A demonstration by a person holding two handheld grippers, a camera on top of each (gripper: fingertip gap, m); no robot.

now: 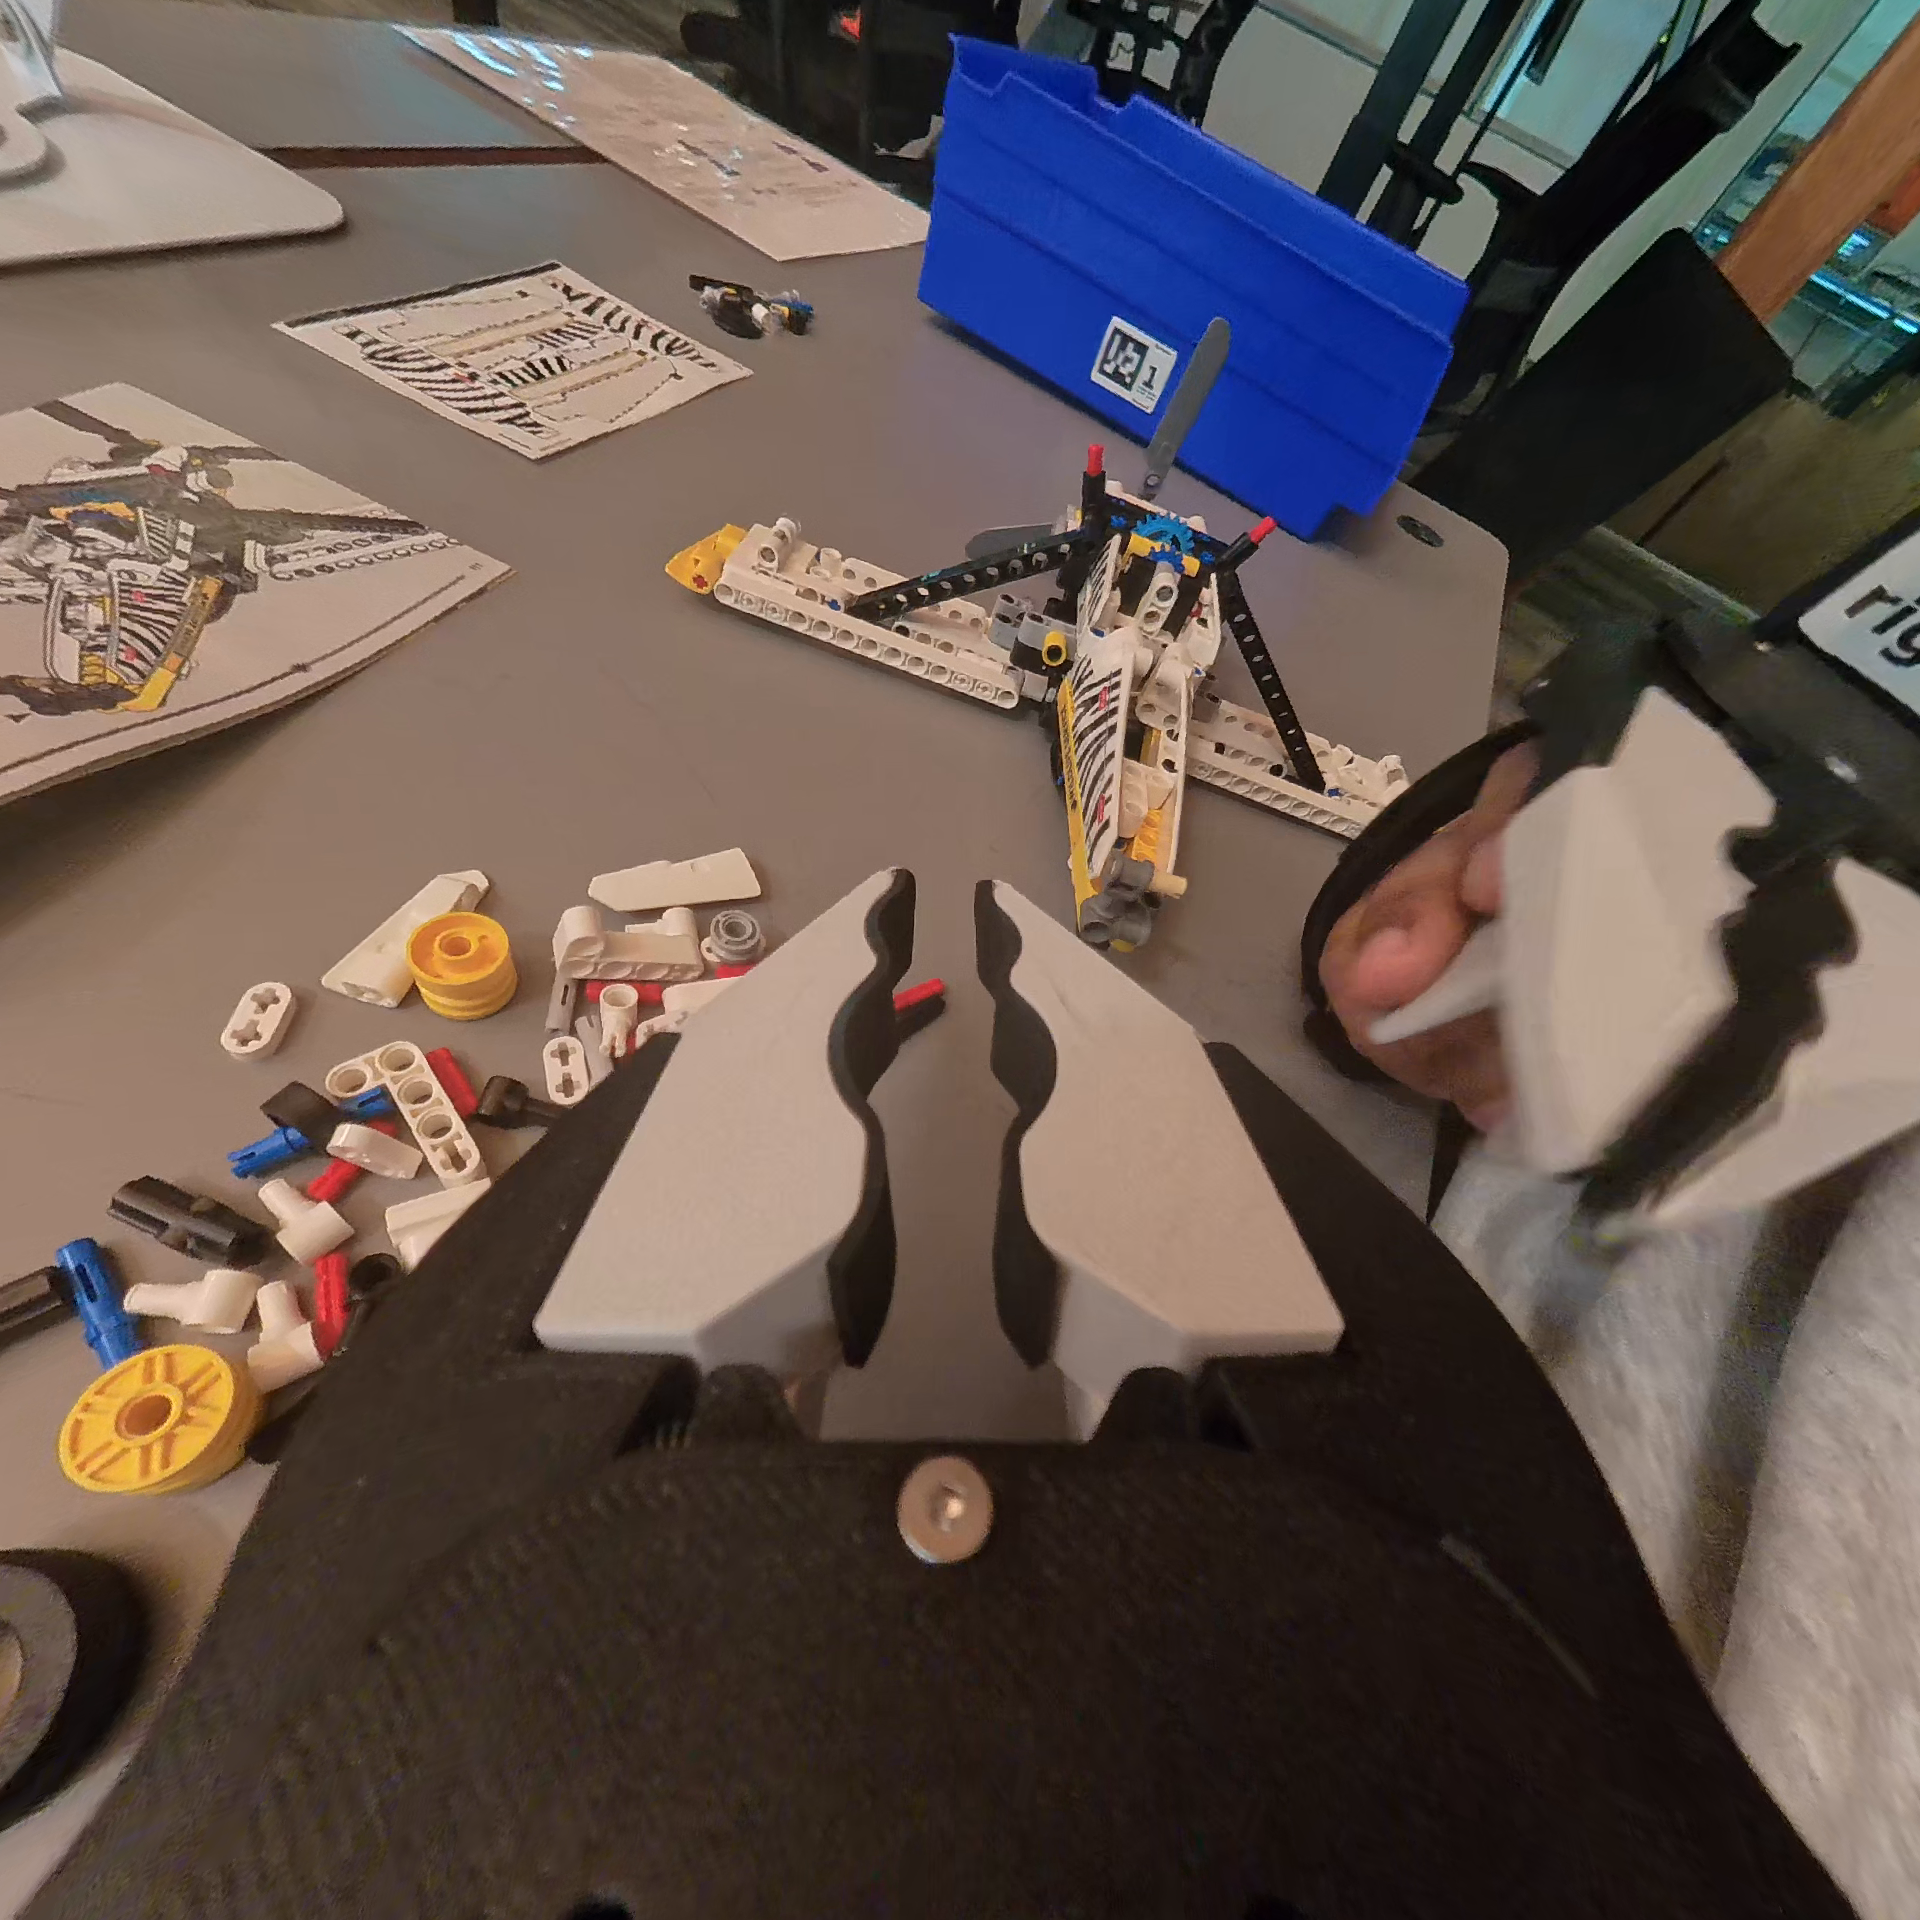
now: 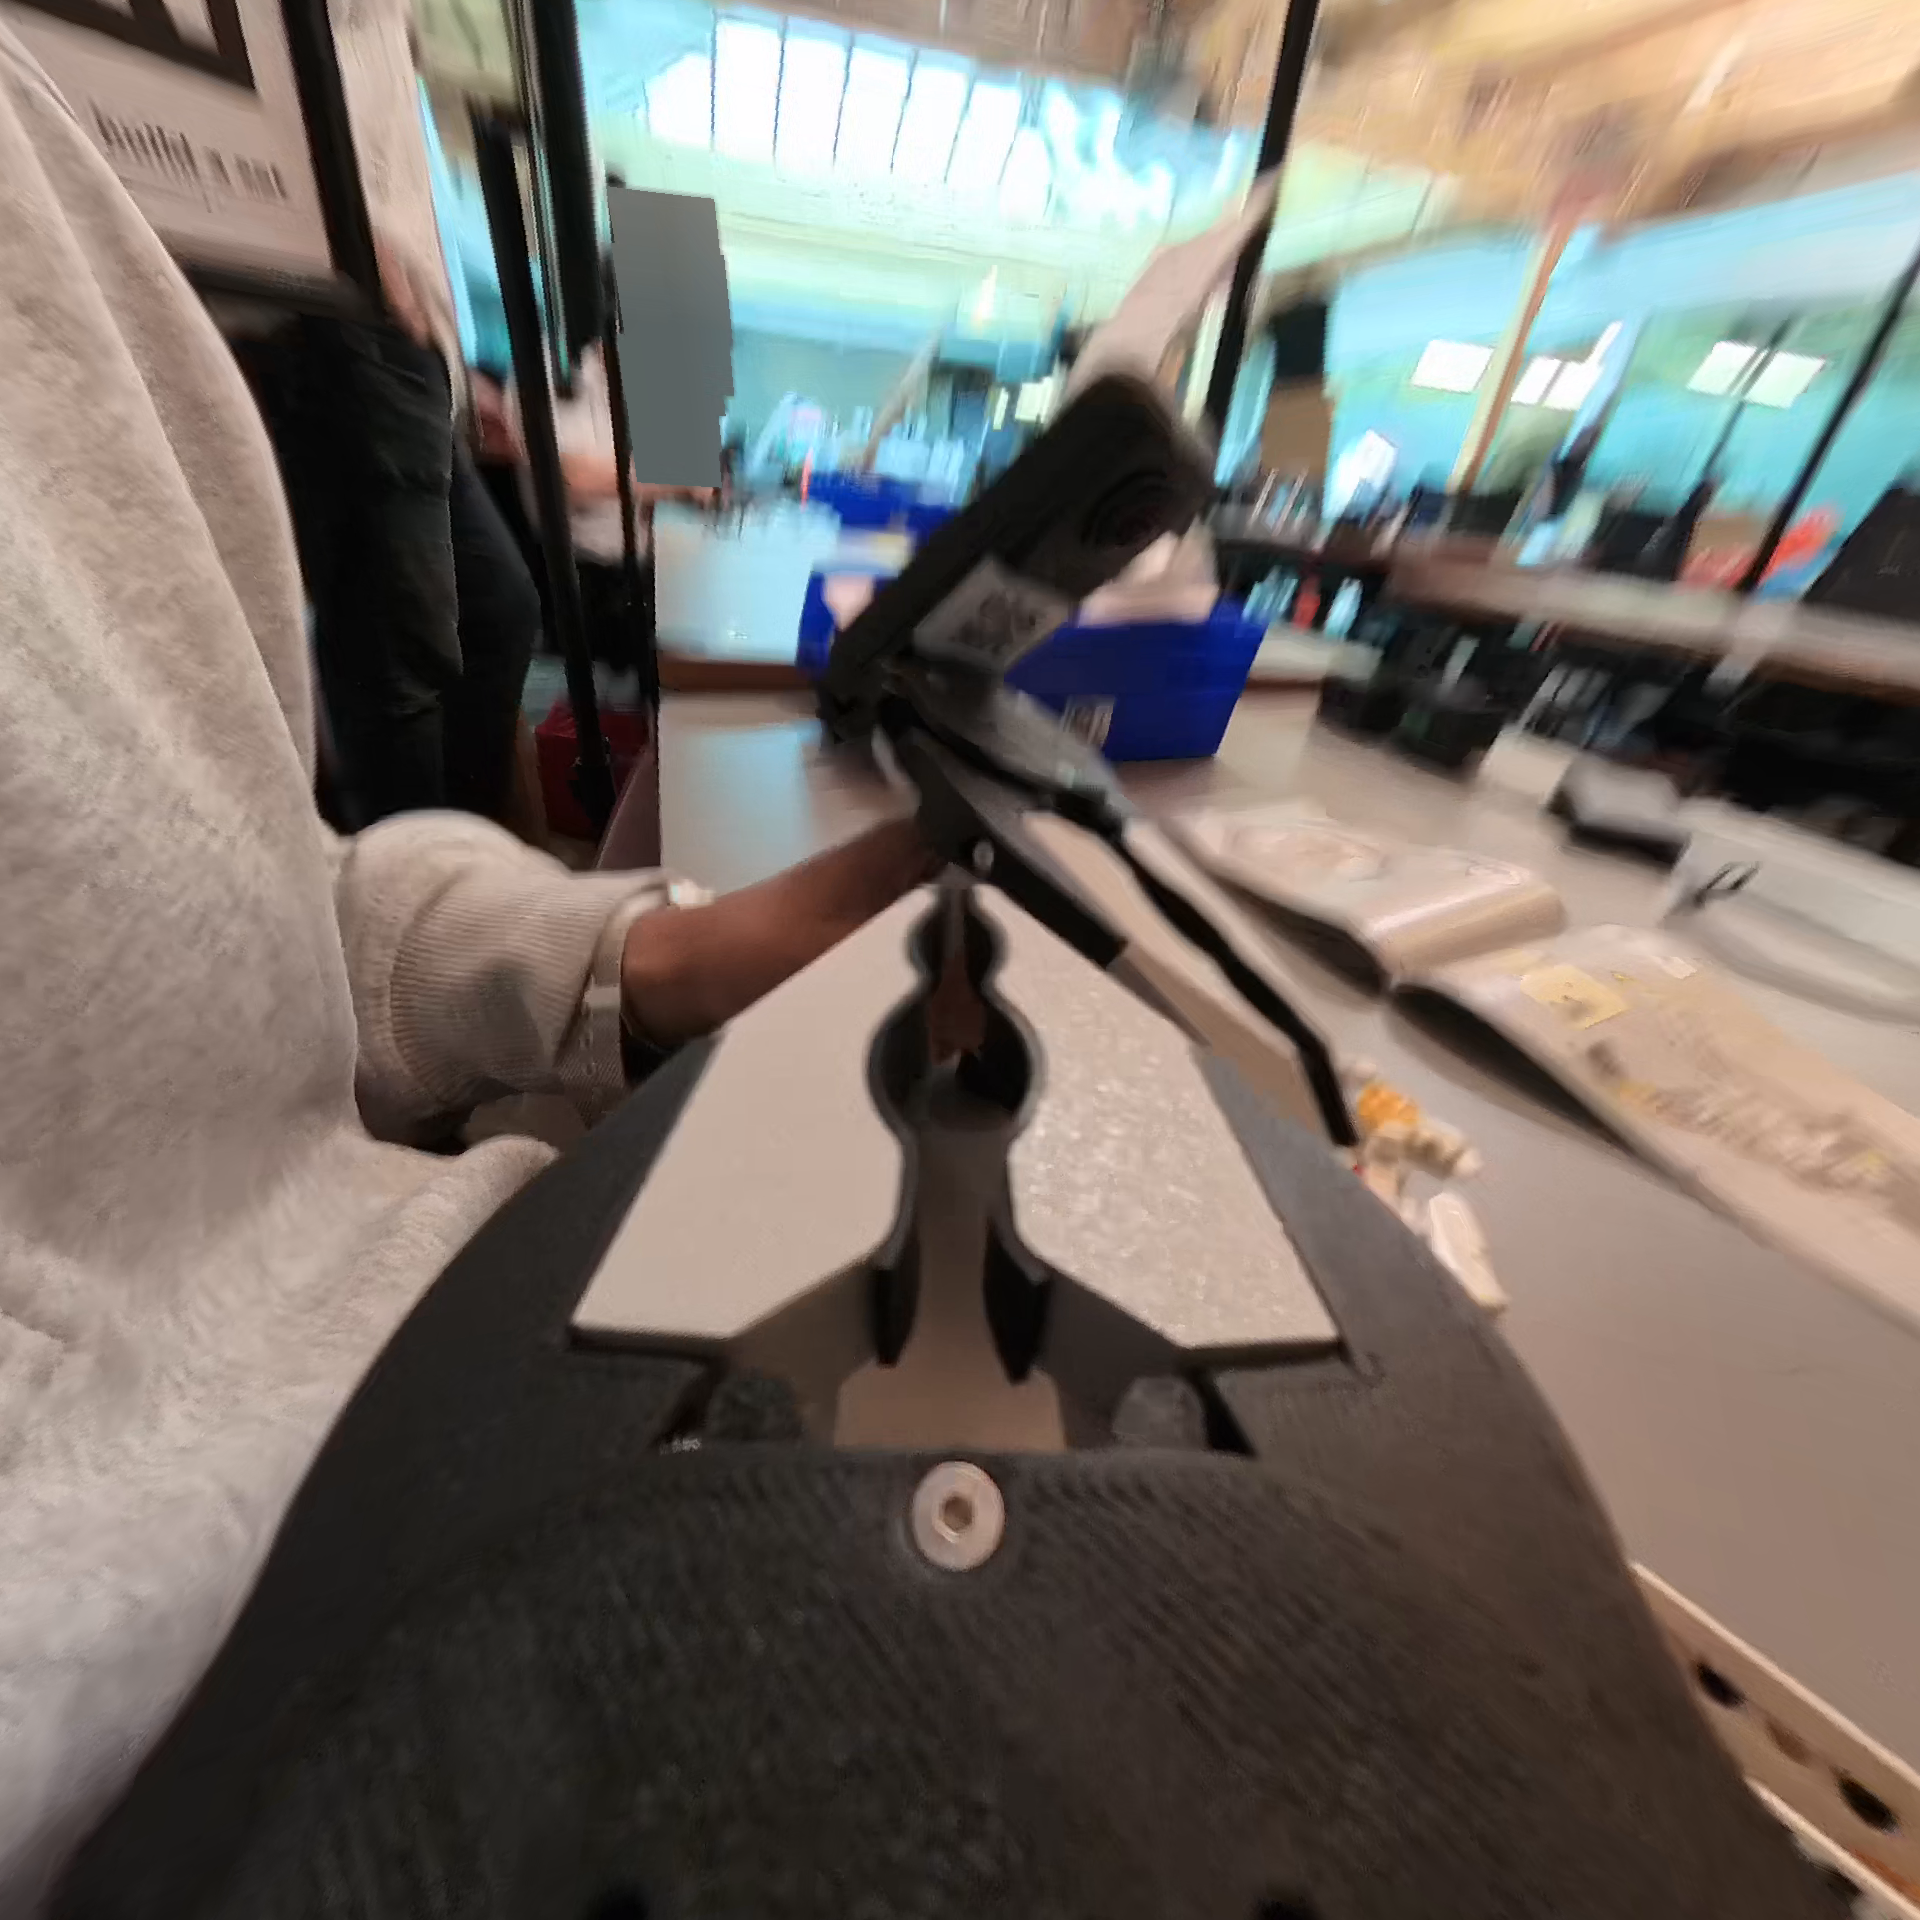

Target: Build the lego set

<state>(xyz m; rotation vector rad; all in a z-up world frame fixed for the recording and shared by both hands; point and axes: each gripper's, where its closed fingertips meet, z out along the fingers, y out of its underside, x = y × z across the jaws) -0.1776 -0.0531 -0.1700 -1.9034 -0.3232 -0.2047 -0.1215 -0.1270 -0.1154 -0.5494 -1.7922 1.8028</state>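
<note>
Left gripper (image 1: 943, 894) slightly parted and empty above loose lego pieces (image 1: 416, 1091) at its lower left, half-built model (image 1: 1101, 665) ahead-right on bench (image 1: 644, 727), right gripper (image 2: 951, 914) closed on nothing visible; risk: scattering small pieces, bumping model.

Left wrist view over table (image 1: 644, 665), right faces sideways, sharing blue bin (image 1: 1195, 281).
</note>
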